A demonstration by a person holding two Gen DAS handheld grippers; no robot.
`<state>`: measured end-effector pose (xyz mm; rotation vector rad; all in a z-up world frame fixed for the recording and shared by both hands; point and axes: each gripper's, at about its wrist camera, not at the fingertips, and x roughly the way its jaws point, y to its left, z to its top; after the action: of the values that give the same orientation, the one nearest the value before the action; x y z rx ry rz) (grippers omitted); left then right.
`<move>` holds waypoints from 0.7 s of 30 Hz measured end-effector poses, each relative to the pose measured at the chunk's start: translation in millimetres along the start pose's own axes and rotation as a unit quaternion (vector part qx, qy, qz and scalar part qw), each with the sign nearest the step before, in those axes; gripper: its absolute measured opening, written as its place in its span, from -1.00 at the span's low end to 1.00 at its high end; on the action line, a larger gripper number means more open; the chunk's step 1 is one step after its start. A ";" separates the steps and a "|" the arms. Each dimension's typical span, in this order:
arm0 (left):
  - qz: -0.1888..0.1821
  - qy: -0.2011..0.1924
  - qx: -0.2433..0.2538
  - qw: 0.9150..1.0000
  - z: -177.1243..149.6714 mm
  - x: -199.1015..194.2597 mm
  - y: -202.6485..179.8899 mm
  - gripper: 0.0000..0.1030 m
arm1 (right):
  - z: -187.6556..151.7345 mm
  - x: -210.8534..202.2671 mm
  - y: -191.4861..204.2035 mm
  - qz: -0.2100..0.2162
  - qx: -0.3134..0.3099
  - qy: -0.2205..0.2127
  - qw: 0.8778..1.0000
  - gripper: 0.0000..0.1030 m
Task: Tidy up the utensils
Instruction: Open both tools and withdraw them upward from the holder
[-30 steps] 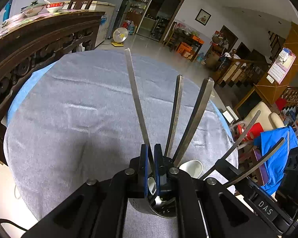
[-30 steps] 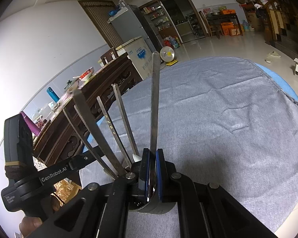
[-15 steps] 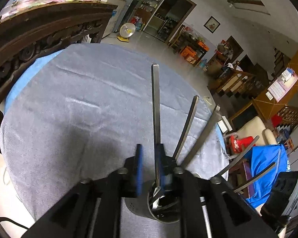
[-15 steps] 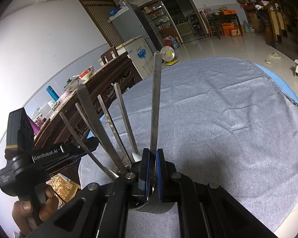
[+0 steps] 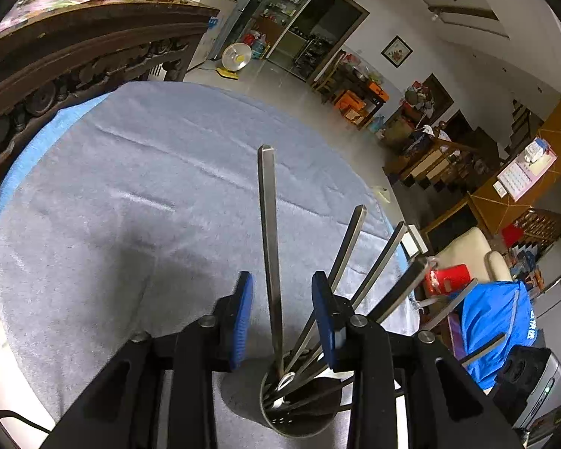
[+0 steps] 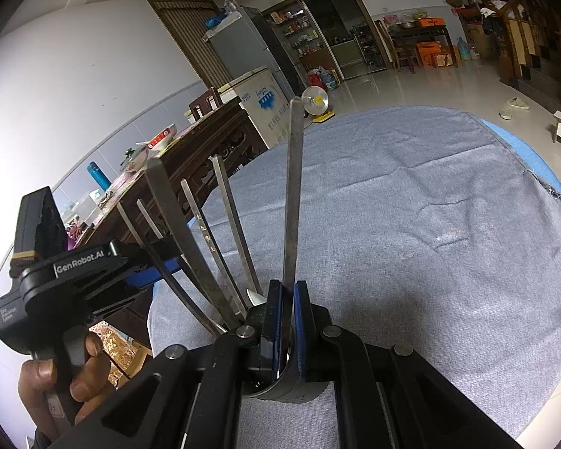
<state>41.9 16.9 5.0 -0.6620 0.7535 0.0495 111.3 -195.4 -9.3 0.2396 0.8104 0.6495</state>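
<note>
The left claw (image 5: 282, 295) now stands with its blue pads (image 5: 243, 312) apart — a second ago they were pinched on a steel utensil handle (image 5: 268, 247), and that handle now stands free in the gap, touching neither pad. Its jaws have just been closing a little again after springing open, yet nothing is gripped. The handle leans upright toward 12 o'clock, its lower end inside the dark perforated holder (image 5: 299, 408) on the grey-clothed bench (image 5: 131, 187). The other handles (image 5: 346, 247) fan out toward 1 and 2 o'clock from the same holder.

The right claw (image 6: 286, 321) is unchanged — pads pressed narrow on a tall flat handle (image 6: 293, 194) rising to 12 o'clock out of the holder (image 6: 291, 385). At 9 o'clock in its view, the left claw's black body (image 6: 74, 280) sits nearer the utensils than before, with a hand (image 6: 56, 378) around its grip.
</note>
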 end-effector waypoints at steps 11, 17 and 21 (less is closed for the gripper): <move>-0.007 -0.023 0.120 0.992 -14.8 -14.9 -36.2 -0.89 | 0.3 -6.2 9.1 0.003 -0.023 -0.007 1.000 -0.85; -0.002 0.011 0.130 0.991 -24.3 -2.1 -36.5 -0.89 | -3.0 2.5 4.0 0.007 -0.018 0.014 1.000 -0.82; -0.004 0.008 0.112 0.994 -18.7 -6.3 -28.3 -0.85 | 0.7 -4.2 -3.9 0.005 -0.002 0.004 1.000 -0.75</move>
<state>33.4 -15.2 14.3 -0.4527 0.7586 -0.0472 111.3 -201.0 -8.0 0.2369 0.8150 0.6611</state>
